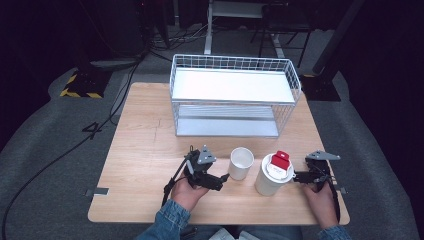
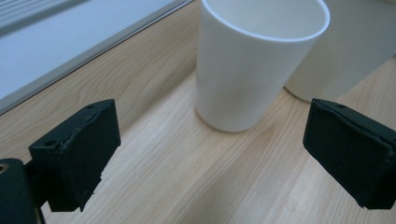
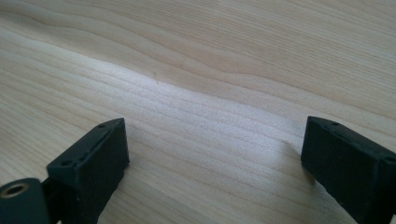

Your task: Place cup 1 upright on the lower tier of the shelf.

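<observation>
The wooden table (image 1: pixel 145 150) carries everything, on grey carpet in a dark room with cables trailing across the floor and a yellow-and-black striped base off the far left corner. At the table's far edge stands a white wire basket (image 1: pixel 235 67) with two shelves, a white upper one and a lower one of pale slats; both look bare.

Near the front edge, right of centre, stand two white cups just beside each other. The larger cup (image 1: pixel 271 181) has a white lid with a red piece on top. The smaller cup (image 1: pixel 240 163) stands upright and uncovered to its left, and as far as the high view shows, nothing is in it.

The left gripper (image 1: pixel 223 178) lies close to the front edge, pointing at the smaller cup. In the left gripper view its jaws stand wide apart with the cup ahead of them, not yet between the pads, so nothing is held. The right gripper (image 1: pixel 296 177) rests near the front right corner, pointing at the larger cup. Its own view shows both jaws spread over bare wood, with nothing between them.

My reading is that the work is at its start: the left hand is lined up to take the smaller cup, but the grasp is not made, and both cups are on the table rather than on the shelves. Closing on the cup, lifting it and placing it all appear left to do.
</observation>
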The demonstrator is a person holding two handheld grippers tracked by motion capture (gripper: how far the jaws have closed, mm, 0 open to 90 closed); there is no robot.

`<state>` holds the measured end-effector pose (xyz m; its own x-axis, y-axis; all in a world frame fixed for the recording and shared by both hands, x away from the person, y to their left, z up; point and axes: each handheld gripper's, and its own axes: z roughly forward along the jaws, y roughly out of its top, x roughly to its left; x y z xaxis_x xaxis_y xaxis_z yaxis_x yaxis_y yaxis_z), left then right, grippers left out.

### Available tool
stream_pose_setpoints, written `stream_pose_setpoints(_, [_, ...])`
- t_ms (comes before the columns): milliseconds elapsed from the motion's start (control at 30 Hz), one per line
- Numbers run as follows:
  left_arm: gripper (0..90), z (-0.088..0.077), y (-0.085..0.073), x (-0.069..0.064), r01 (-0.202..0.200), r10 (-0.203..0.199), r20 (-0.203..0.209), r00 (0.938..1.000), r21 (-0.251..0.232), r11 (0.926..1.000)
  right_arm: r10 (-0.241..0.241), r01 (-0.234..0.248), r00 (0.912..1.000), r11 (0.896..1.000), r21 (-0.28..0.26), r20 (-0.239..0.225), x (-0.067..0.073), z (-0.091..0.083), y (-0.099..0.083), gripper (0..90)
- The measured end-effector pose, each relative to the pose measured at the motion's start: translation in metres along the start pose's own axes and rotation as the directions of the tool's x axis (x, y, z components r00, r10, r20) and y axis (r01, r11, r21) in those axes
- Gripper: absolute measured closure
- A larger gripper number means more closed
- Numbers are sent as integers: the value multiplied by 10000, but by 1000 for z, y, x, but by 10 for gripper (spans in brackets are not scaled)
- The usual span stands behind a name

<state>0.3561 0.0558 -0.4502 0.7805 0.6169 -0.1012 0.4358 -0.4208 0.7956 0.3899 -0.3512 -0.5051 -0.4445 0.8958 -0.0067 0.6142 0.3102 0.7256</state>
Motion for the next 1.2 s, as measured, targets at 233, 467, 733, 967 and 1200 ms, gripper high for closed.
stream_pose_setpoints(233, [50, 20, 3, -1, 292, -261, 764, 9967, -393, 9988, 22, -22, 10000, 10000, 13, -3, 0, 0, 0, 75])
stream_pose_setpoints(467, [50, 46, 2, -4, 197, -170, 833, 9964, -311, 9993, 21, -21, 10000, 10000, 12, -4, 0, 0, 0, 75])
stream_pose_setpoints(733, [53, 61, 0, -8, 18, 25, 862, 9963, -492, 9988, 17, -17, 10000, 10000, 12, -1, 0, 0, 0, 75])
stream_pose_setpoints(967, [77, 70, -6, -11, -53, 105, 899, 9959, -580, 9983, 18, -18, 10000, 10000, 13, -2, 0, 0, 0, 75])
stream_pose_setpoints(1200, [92, 76, -5, -14, -181, 230, 764, 9968, -646, 9977, -8, 8, 10000, 10000, -3, 5, 0, 0, 0, 75])
